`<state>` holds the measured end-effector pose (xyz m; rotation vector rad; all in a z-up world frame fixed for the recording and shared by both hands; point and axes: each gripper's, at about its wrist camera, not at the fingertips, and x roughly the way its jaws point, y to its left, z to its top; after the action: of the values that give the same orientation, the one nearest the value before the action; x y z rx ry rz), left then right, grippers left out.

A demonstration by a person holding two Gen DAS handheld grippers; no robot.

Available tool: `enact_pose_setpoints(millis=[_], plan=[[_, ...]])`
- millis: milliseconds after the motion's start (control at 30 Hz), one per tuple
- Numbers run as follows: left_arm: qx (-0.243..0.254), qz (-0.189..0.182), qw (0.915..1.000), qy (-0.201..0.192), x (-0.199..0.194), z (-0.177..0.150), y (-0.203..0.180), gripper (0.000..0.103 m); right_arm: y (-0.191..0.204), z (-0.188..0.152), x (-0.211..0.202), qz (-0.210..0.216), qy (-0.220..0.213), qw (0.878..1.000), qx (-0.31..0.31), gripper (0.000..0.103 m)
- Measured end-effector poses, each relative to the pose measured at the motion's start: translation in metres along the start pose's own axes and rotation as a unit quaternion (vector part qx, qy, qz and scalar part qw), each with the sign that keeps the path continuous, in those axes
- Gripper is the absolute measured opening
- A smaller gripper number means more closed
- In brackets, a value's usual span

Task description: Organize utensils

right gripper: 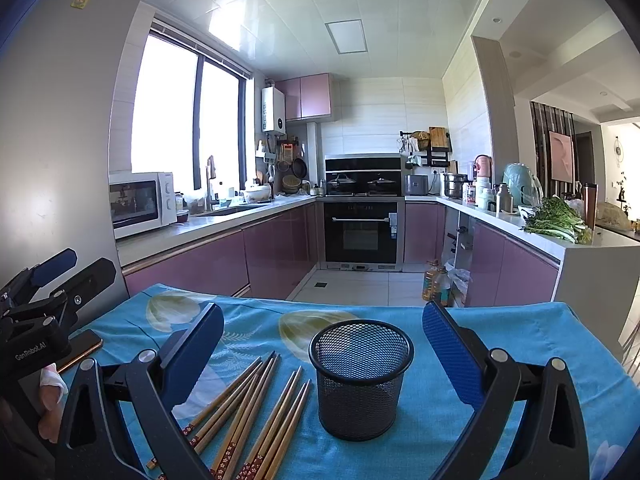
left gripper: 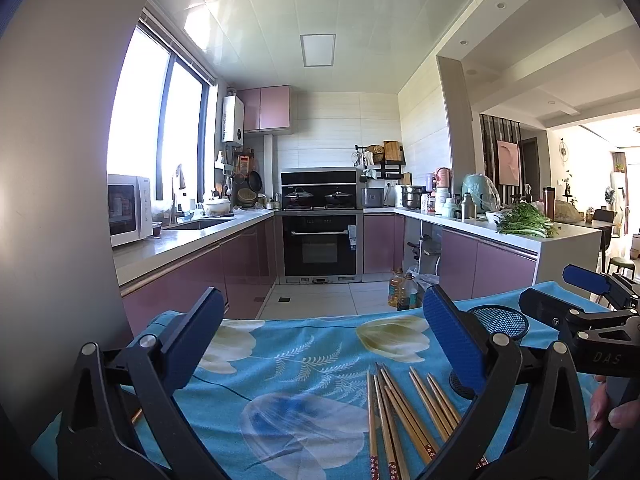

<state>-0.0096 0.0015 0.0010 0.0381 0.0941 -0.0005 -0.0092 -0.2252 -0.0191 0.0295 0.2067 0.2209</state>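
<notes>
A: Starting at the near edge. Item one: left gripper, jaws spread wide, nothing between them. Item two: right gripper, jaws likewise spread wide, holding nothing.

B: Step in hand?

A: By my reading, the very start of the job. Nothing gathered yet; both tools hover above the table with its blue flowered cloth.

B: Task items and their places?

A: Chopsticks, wooden with patterned red ends, lying loose and fanned on the cloth; in the right wrist view they sit at about 7 o'clock from the mesh cup. The cup is black, upright, and appears empty. The nearest stick lies just beside its base, not touching as far as I can tell. In the left wrist view the chopsticks lie toward 5 o'clock, partly under the right-hand finger.

B: Next move calls for what?

A: Probably closing one pair of jaws on a stick or two near the middle, tipping them upright, and dropping them into the cup. They are thin and overlap, so a clean pick may need care.

B: Obstructions?

A: A phone at the table's 9 o'clock edge, well apart from the sticks. Farther off, at 12 o'clock: oven, microwave, greens on the counter. None stand in the way.
</notes>
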Motion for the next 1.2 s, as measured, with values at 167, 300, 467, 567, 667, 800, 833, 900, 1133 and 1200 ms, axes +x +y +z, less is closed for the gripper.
enact_pose_setpoints(millis=[167,300,467,567,667,800,833,900,1133,1200], plan=[[0.001,0.001,1.0000,0.000,-0.0003,0.0002,-0.0002,0.098,-0.0001,0.0000,-0.0010,0.001,-0.001,1.000,0.001,0.096],[0.001,0.001,1.0000,0.000,-0.0003,0.0002,-0.0002,0.098,-0.0003,0.0005,-0.0006,0.001,0.000,1.000,0.001,0.096],[0.001,0.001,1.0000,0.000,-0.0002,0.0002,0.0001,0.098,-0.0013,0.0011,0.0003,0.000,-0.001,1.000,0.004,0.096],[0.001,0.001,1.0000,0.000,-0.0001,0.0001,-0.0001,0.098,-0.0015,0.0016,0.0006,0.001,0.000,1.000,0.005,0.096],[0.001,0.001,1.0000,0.000,-0.0001,0.0000,0.0001,0.098,-0.0016,0.0016,0.0004,0.002,-0.001,1.000,0.005,0.096],[0.001,0.001,1.0000,0.000,0.0000,-0.0001,0.0000,0.098,-0.0025,0.0020,0.0009,0.003,0.000,1.000,0.005,0.096],[0.001,0.001,1.0000,0.001,0.0001,-0.0001,0.0001,0.098,-0.0024,0.0020,0.0012,0.002,0.000,1.000,0.006,0.096],[0.001,0.001,1.0000,0.003,0.0017,-0.0006,-0.0004,0.098,-0.0024,0.0023,0.0016,0.003,0.000,1.000,0.005,0.096],[0.003,0.003,0.9999,0.010,0.0042,-0.0015,-0.0014,0.098,-0.0043,0.0016,0.0039,0.005,0.003,1.000,0.006,0.096],[0.003,0.004,0.9999,0.011,0.0052,-0.0016,-0.0019,0.098,-0.0047,0.0015,0.0034,0.005,0.002,1.000,0.006,0.096]])
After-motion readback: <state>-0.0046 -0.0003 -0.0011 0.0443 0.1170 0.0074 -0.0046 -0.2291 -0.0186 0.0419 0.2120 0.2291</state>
